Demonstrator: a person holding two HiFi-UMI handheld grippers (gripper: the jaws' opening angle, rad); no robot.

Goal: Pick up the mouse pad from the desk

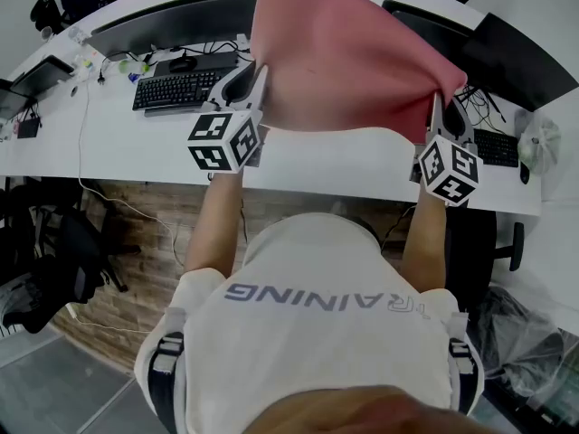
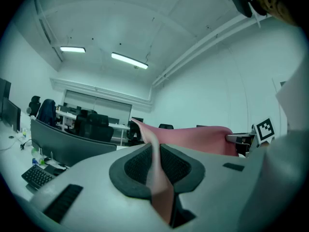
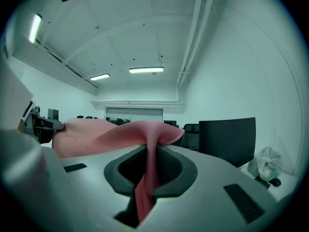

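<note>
Shirt (image 1: 308, 315) nearest; past it my left gripper (image 2: 157, 164) and right gripper (image 3: 150, 166) are each clenched on a lower corner of the pad (image 1: 348, 57), which hangs clear above the desk's (image 1: 136, 152) near edge. I'd worry: thin pinches on limp material, so a jerk or snag could pull a corner free.

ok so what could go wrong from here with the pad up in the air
1. The left hand-held gripper and the right hand-held gripper each pinch only a thin edge of the mouse pad, so it could slip out.
2. The pad bends between them; if one grip lets go, it may swing down onto the keyboard.
</note>
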